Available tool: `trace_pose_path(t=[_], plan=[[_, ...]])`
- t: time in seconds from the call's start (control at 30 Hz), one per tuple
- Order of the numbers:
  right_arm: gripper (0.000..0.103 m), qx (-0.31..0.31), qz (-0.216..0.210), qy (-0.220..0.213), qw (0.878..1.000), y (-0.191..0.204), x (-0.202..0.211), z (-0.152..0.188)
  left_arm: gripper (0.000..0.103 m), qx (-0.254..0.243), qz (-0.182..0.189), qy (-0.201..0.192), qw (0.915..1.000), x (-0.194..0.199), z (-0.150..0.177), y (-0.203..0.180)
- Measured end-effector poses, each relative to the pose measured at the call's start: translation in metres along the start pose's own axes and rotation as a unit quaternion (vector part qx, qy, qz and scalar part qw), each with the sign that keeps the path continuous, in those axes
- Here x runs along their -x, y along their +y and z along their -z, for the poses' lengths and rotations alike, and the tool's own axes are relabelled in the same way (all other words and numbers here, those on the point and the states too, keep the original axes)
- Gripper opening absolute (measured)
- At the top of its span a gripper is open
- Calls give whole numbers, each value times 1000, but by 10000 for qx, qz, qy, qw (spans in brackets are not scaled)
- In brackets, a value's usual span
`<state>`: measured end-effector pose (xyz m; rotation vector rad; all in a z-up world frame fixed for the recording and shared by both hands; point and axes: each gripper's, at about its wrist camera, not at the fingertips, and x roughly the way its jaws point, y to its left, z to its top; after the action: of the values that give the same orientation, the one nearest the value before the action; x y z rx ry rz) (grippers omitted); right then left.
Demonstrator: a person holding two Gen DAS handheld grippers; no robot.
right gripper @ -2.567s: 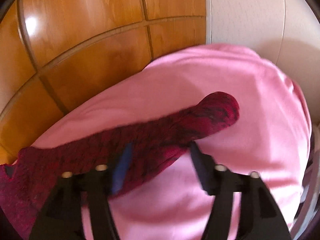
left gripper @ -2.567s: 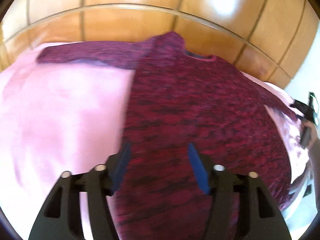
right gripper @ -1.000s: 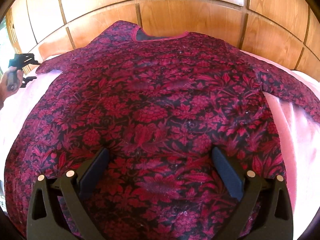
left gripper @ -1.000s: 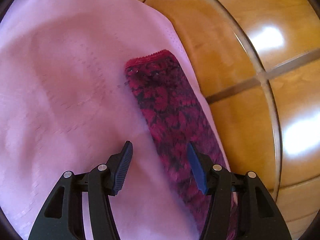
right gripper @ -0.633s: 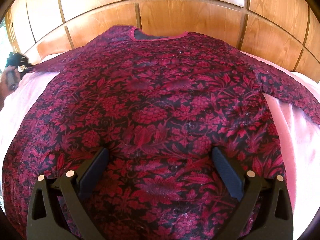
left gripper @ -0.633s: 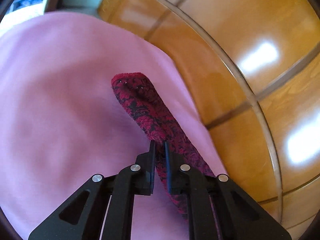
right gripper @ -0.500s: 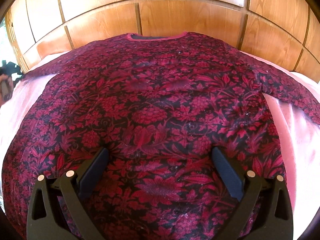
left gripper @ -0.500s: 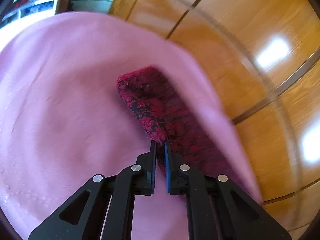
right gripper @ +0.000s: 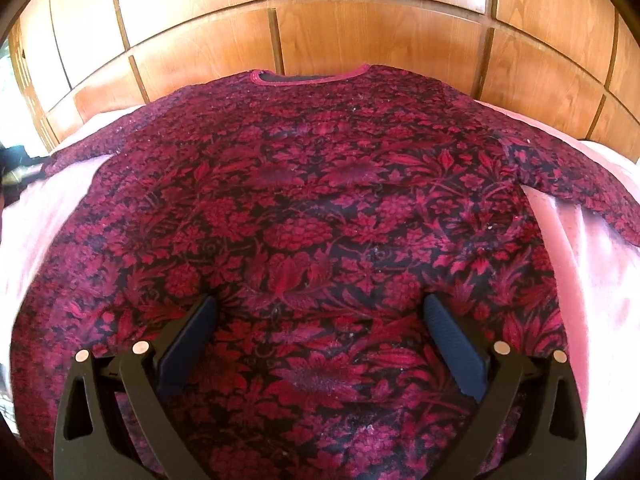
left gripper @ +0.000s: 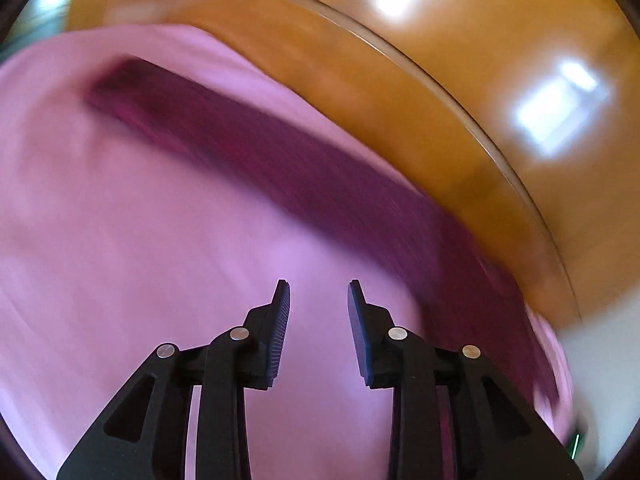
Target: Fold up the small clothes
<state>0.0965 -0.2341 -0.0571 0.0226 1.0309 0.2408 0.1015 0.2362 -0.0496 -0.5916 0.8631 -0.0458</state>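
Top (right gripper: pixel 320 208) lies flat on the pink sheet (left gripper: pixel 120 240). Left gripper (left gripper: pixel 316 320), jaws opening and empty, is nearer the left sleeve (left gripper: pixel 280 168), which runs diagonally ahead. Right gripper (right gripper: pixel 320 340) gapes unladen over the hem.

Bedroom: pink bedsheet (right gripper: pixel 600 280), wooden panelled wall (right gripper: pixel 360 32).

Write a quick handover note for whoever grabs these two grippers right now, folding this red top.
Left gripper: jaws opening, nothing between the fingers, pink sheet below; the sleeve lies stretched out beyond it.
Right gripper: open wide, poised over the lower front of the red floral top.
The top lies flat, face up, neckline toward the wooden panel wall, both sleeves spread outward.
Done: garment laid out.
Left: every fold, probably sleeves first.
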Motion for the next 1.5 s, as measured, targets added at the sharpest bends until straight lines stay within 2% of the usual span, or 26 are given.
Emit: trace_pose_path(t=[0.03,0.07,0.1,0.13,0.2,0.27,0.33,0.37,0.47,0.53,0.6,0.67,0.73,0.77,0.8,0.83,0.93,1.07,1.1,1.13,1.17,1.2,1.23,1.27,1.37,1.5], plan=[[98,-110,-65,-20,9999,-4,5,-2,30,-192,240,190,9993,1,17,-11],[97,-317,-120,-118,9994,-11,14,-5,36,-353,502,411,9973,4,38,-22],[97,-491,-116,-230,9985,-18,22,-8,51,-434,657,555,9954,5,51,-28],[96,-679,-67,-378,9970,-28,33,-10,55,-528,792,683,9931,7,66,-33],[90,-882,62,-493,9949,-45,46,-10,55,-689,911,856,9898,9,89,-41],[88,-1003,218,-497,9935,-62,52,-7,55,-787,864,981,9883,11,109,-44],[76,-1210,351,-364,9914,-80,53,2,46,-861,803,1055,9874,15,125,-44],[74,-1285,350,-294,9907,-85,52,5,42,-852,772,1086,9874,13,129,-44],[73,-1372,363,-147,9898,-94,54,25,32,-975,636,1107,9870,12,142,-46],[70,-1382,384,-132,9896,-94,57,37,21,-1013,599,1108,9868,15,140,-45],[69,-1376,410,-134,9895,-93,60,47,16,-1122,511,1031,9870,17,147,-50],[46,-1379,376,-140,9896,-94,64,55,14,-1200,427,971,9871,18,148,-55],[30,-1165,447,-187,9920,-88,69,59,13,-1223,382,945,9872,21,148,-54],[26,-1026,518,-221,9931,-84,73,60,13,-1242,372,922,9873,24,149,-54],[17,-967,553,-233,9935,-83,76,62,12,-1277,349,909,9870,25,149,-56],[14,-903,579,-274,9939,-82,83,62,12,-1340,312,905,9864,28,150,-56],[14,-756,607,-215,9951,-80,89,71,12,-1384,158,992,9853,25,153,-54],[16,-713,551,-93,9959,-83,85,80,18,-1660,-73,844,9825,30,147,-70],[21,-771,459,-55,9960,-86,86,78,25,-1767,-169,686,9817,34,144,-77],[32,-892,359,-30,9954,-90,87,75,36,-1840,-207,531,9813,37,140,-82],[40,-1117,181,-16,9936,-100,90,73,41,-1853,-195,416,9816,39,136,-85],[48,-1340,62,-74,9909,-111,94,71,52,-1833,-179,284,9825,41,131,-89],[49,-1621,2,-229,9865,-126,100,68,57,-1800,-118,100,9835,42,126,-96],[51,-1824,-5,-330,9827,-138,103,63,57,-1805,-74,22,9835,41,123,-101],[55,-2748,-50,-674,9591,-191,110,57,57,-1929,-99,-31,9812,24,118,-122],[53,-4104,63,-1050,9058,-279,106,53,57,-2114,-78,227,9771,-13,122,-144]])
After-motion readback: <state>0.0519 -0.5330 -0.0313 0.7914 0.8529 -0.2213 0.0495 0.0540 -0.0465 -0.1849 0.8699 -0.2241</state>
